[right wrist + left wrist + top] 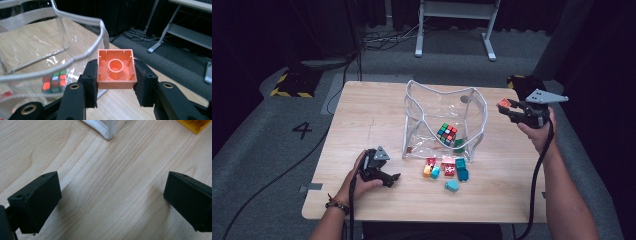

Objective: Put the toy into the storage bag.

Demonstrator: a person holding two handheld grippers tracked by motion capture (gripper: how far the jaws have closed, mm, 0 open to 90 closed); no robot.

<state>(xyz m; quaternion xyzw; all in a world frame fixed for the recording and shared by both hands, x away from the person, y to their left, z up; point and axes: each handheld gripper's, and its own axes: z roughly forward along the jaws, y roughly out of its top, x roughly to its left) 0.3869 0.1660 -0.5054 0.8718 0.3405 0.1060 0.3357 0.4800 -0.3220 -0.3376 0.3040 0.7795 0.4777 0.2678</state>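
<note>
the right gripper [116, 82] is up in the air off the right edge of the tabletop [362, 125], its jaws clamped on an orange block [116, 68] that sits squarely between the pads, hollow underside facing the camera with a round tube in the middle. in the high view the same block [503, 104] shows as a small orange spot at the gripper's [508, 111] tip, just right of the clear bag [444, 122] and above its rim level. the bag stands open near the middle of the tabletop, white-trimmed, with a colour cube [446, 134] lying inside on its floor and a green block [458, 145] beside that. the left gripper [393, 179] rests low over the near left part of the tabletop, jaws spread wide with only bare wood between them. in front of the bag, toward the near edge, lies a small cluster of loose blocks [447, 170] in red, yellow and teal, one teal block [452, 185] a little apart and nearest the edge.
</note>
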